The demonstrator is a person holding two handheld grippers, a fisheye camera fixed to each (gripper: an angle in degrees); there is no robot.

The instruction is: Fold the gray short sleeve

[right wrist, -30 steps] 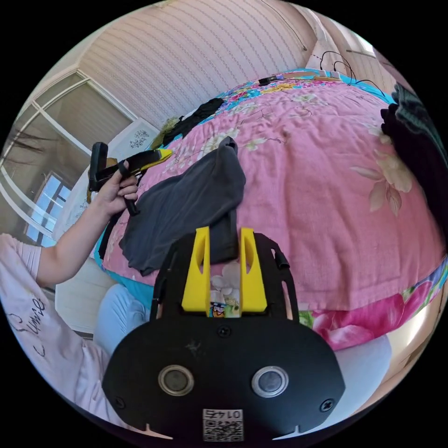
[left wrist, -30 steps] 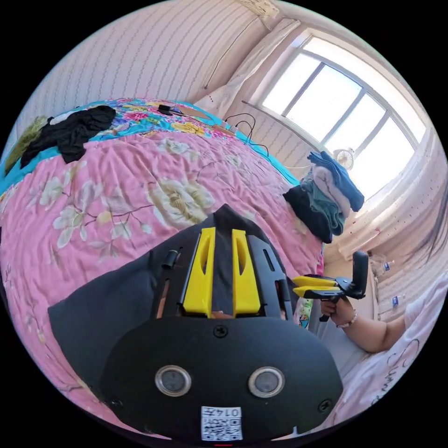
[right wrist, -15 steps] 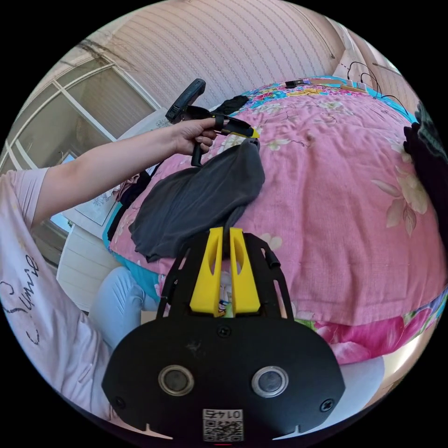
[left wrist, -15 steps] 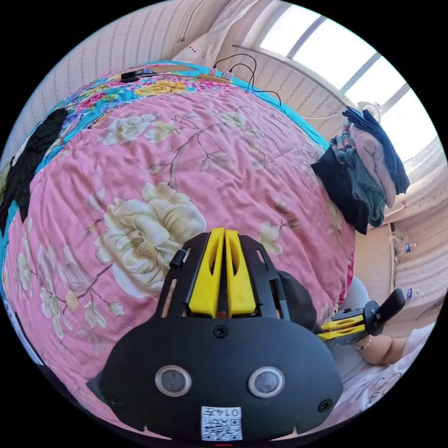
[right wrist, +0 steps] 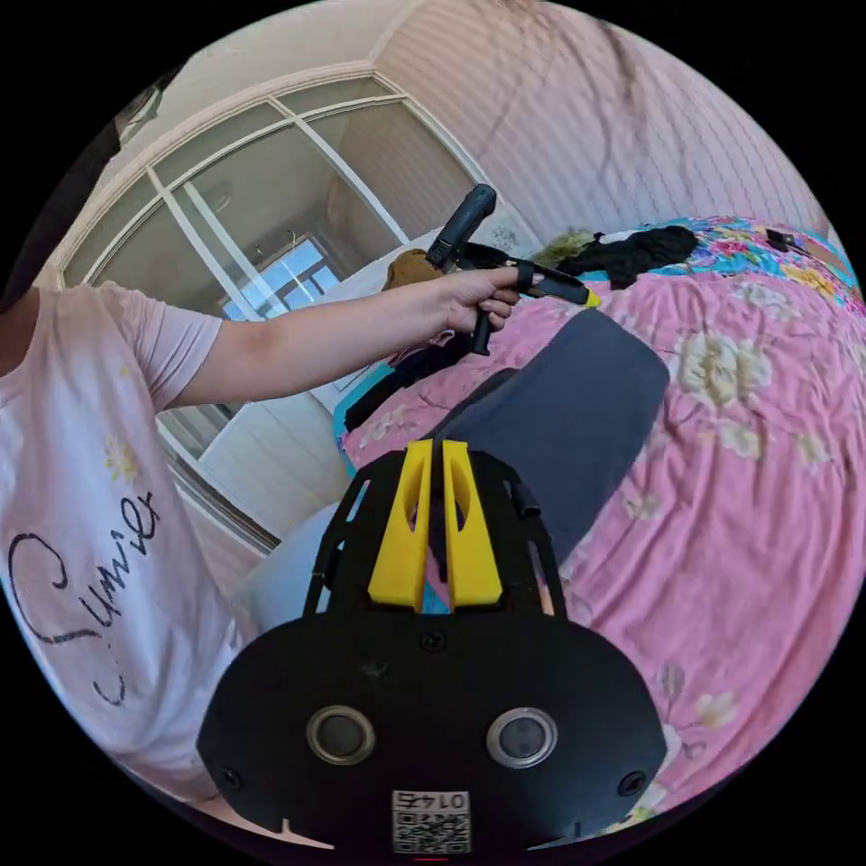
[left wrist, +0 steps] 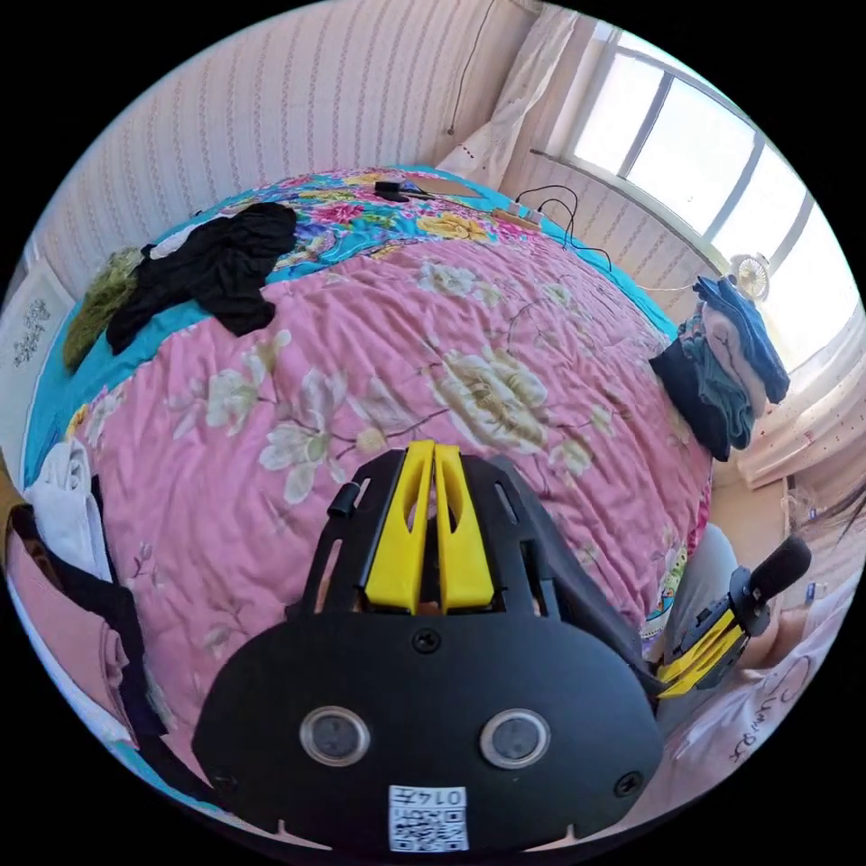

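Both claws have their yellow jaws drawn almost together. The right claw [right wrist: 433, 451] grips a dark edge of the gray shirt [right wrist: 577, 415] between its jaws, and the shirt stretches away from it across the pink flowered quilt [right wrist: 767, 505] toward the left claw [right wrist: 586, 296], held in the person's hand [right wrist: 474, 302] at the shirt's far edge. In the left gripper view, the left claw [left wrist: 431, 451] hovers over the quilt with a dark sliver in its narrow gap; whether that is cloth I cannot tell. A stack of folded clothes [left wrist: 726, 374] sits at the bed's edge, and a black garment [left wrist: 212, 266] lies farther up.
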